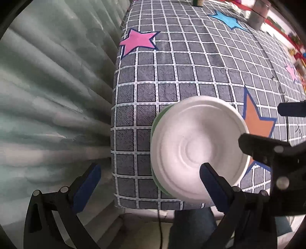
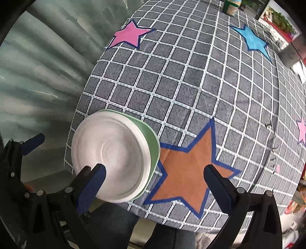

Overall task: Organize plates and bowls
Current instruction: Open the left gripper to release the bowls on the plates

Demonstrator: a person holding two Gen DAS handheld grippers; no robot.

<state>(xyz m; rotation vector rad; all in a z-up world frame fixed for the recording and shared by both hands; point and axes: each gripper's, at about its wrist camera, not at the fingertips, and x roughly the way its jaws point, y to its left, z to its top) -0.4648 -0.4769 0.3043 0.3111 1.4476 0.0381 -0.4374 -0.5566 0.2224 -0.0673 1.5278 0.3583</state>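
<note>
Stack of dishes near the front corner of the table: white plate (image 1: 198, 149) on top, green plate (image 1: 155, 122) under it, only a thin green edge showing on one side. Whether more white plates sit in the stack, cannot tell, though the right wrist view shows a layered white rim.

Left gripper (image 1: 151, 183) spread wide, holding nothing. Its right finger (image 1: 214, 183) overlaps the near rim of the white plate in the view; touching or just above, cannot tell. Its left finger (image 1: 87, 183) is off the table edge, over the green corrugated wall (image 1: 53, 95). So the stack sits between the fingers, closer to the right one.

Right gripper (image 2: 155, 183) also spread wide, empty. Its left finger (image 2: 91, 185) overlaps the near edge of the white plate (image 2: 111, 153); contact unclear. Its right finger (image 2: 218, 185) is over the orange star (image 2: 187, 168) on the cloth. Green plate (image 2: 153, 145) edge shows on the star side of the stack. The stack lies ahead and left of this gripper, just beside the star.

Grey checked tablecloth (image 2: 191, 86) with pink star (image 2: 130, 34) and blue star (image 2: 254, 40) far ahead. A jar (image 2: 232, 6) stands at the far edge. Person's jeans (image 2: 114, 226) visible below the table edge
</note>
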